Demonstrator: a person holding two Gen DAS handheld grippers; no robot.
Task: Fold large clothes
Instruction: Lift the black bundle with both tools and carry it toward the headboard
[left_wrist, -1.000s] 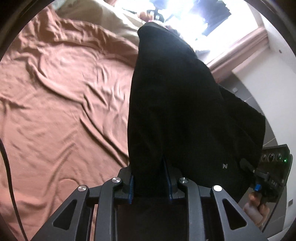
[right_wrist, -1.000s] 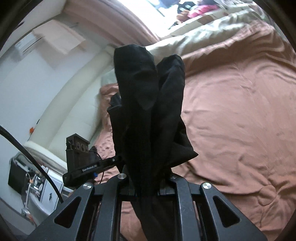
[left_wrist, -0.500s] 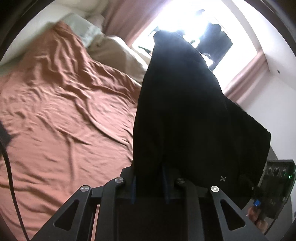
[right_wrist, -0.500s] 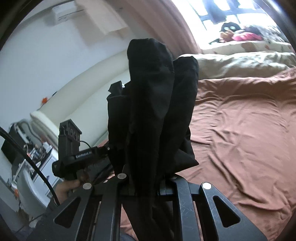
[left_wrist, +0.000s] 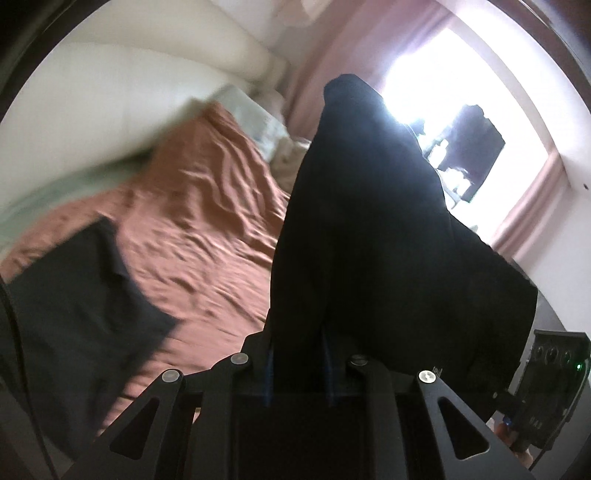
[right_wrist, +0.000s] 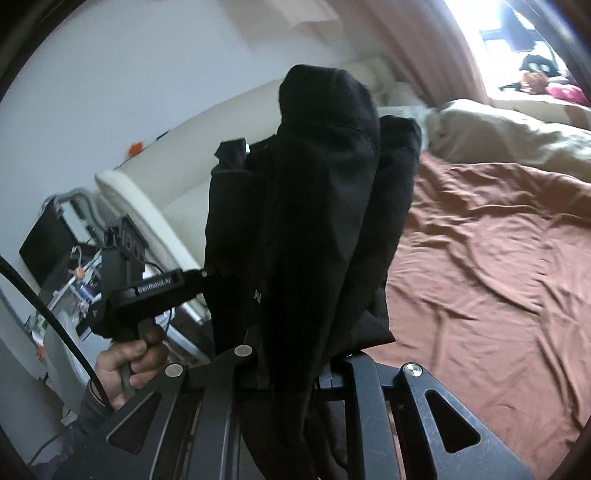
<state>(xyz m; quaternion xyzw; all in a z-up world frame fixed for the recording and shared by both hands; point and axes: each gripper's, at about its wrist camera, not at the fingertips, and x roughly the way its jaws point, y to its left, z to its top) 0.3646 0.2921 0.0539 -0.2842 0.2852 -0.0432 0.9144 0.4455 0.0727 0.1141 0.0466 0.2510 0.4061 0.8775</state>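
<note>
A large black garment (left_wrist: 373, 236) is held up in the air over the bed. My left gripper (left_wrist: 298, 354) is shut on one edge of it; the cloth drapes over and hides the fingertips. My right gripper (right_wrist: 286, 369) is shut on another bunched part of the same black garment (right_wrist: 317, 206), which stands up in folds before the camera. The left gripper's body (right_wrist: 147, 291) and the hand holding it show at the left of the right wrist view. The right gripper's body (left_wrist: 554, 373) shows at the lower right of the left wrist view.
A bed with a rumpled brown sheet (left_wrist: 207, 221) lies below. A second black cloth (left_wrist: 77, 302) lies flat on the sheet at the left. A beige duvet (right_wrist: 498, 133), a cream headboard (left_wrist: 110, 99), pink curtains (left_wrist: 524, 218) and a bright window are behind.
Both grippers have lifted and tilted upward with the garment; the views swung from the sheet toward the headboard, wall and window. The black cloth on the bed came into the left view.
</note>
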